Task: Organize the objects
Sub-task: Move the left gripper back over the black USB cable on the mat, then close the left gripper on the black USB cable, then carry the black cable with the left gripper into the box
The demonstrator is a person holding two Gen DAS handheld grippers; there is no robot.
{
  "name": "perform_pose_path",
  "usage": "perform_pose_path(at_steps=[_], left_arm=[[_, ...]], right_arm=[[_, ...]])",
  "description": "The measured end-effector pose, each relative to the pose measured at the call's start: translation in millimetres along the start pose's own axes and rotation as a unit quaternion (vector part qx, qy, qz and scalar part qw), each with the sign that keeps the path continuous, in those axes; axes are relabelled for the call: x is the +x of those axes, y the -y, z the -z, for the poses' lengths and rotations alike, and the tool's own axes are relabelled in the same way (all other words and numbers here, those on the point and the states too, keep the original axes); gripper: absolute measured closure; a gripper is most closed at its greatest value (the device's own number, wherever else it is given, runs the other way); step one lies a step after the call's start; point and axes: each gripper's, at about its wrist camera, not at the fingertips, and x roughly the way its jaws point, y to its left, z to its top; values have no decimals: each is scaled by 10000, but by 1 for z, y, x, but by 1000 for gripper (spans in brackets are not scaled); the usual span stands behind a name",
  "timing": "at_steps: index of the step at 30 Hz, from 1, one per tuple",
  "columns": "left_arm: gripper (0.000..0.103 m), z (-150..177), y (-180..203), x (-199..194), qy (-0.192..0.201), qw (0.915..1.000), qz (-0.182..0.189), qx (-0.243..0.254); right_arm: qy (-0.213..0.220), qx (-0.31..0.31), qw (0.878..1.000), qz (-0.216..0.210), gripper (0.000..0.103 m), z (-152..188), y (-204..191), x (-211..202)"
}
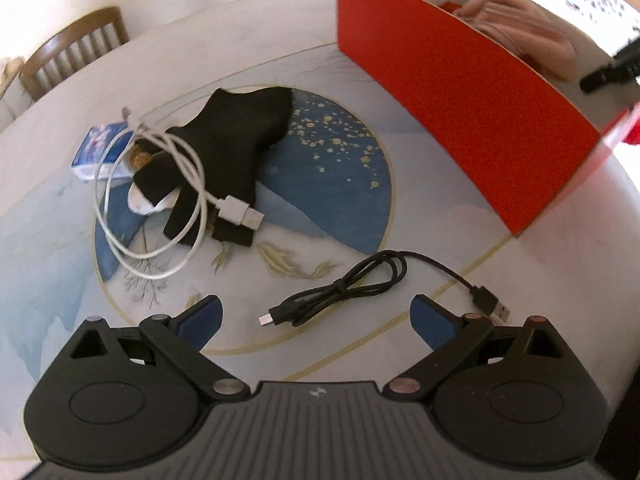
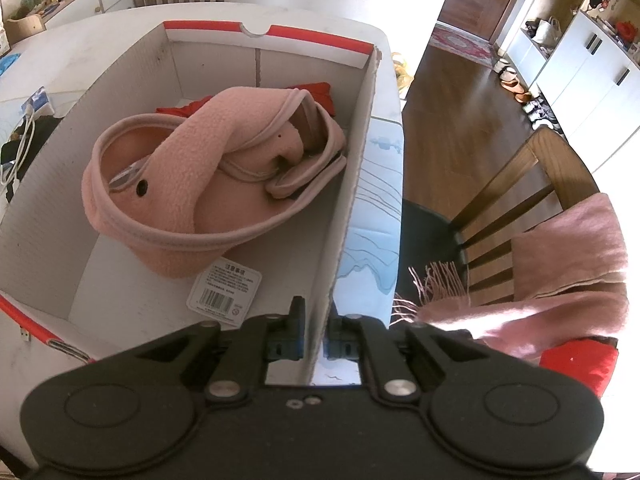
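In the left wrist view my left gripper (image 1: pixel 316 316) is open and empty, low over the table, with a coiled black USB cable (image 1: pixel 360 280) lying between and just beyond its fingertips. A black glove (image 1: pixel 236 140) lies farther left with a white cable (image 1: pixel 160 200) looped over it. The red cardboard box (image 1: pixel 460 120) stands at the right. In the right wrist view my right gripper (image 2: pixel 314 340) is shut on the box's right wall (image 2: pixel 348 208). Inside the box lie a pink fleece garment (image 2: pixel 192 184) with a tag (image 2: pixel 224 288) and a red item (image 2: pixel 316 92).
A small blue-and-white packet (image 1: pixel 100 148) lies left of the glove. A wooden chair (image 1: pixel 72 52) stands behind the table. Another chair (image 2: pixel 520 200) with a pink scarf (image 2: pixel 560 272) stands right of the table edge. White cabinets (image 2: pixel 580 64) are at the far right.
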Motion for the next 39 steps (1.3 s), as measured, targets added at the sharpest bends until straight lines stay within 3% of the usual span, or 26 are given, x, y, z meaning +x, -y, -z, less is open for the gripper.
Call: perform_pose_path(at_steps=[8,10,11,15,19,23,30,39], left_arm=[[34,-9,4,6,5,9998,96,186],[48,-11,2,7,-12,9997,247,90],[49,-13,1,7,-30,9995,305,47],[73,-15,1,4,-42,9996,282,-1],[89,-15,3,3,-86,9996,247,-73],[92,-14,3,1,-119,9992,183,-339],[94,-14,-11,-13,65,9897,415,-1368],[94,-31,-10,-41,468,9861,418,-1537]], right_arm=[[-1,4,10000,-19,95,0,0,0],[3,-3,10000,-29,95,0,-1,-1],[5,-5,10000,-31,95,0,-1,-1],[21,6,10000,-52,95,1,-1,-1],[26,20,10000,-57,96,1,-1,-1],[20,12,10000,-53,96,1,-1,-1],[22,5,10000,-61,96,-1,-2,0],[31,-13,10000,-70,96,-2,-2,2]])
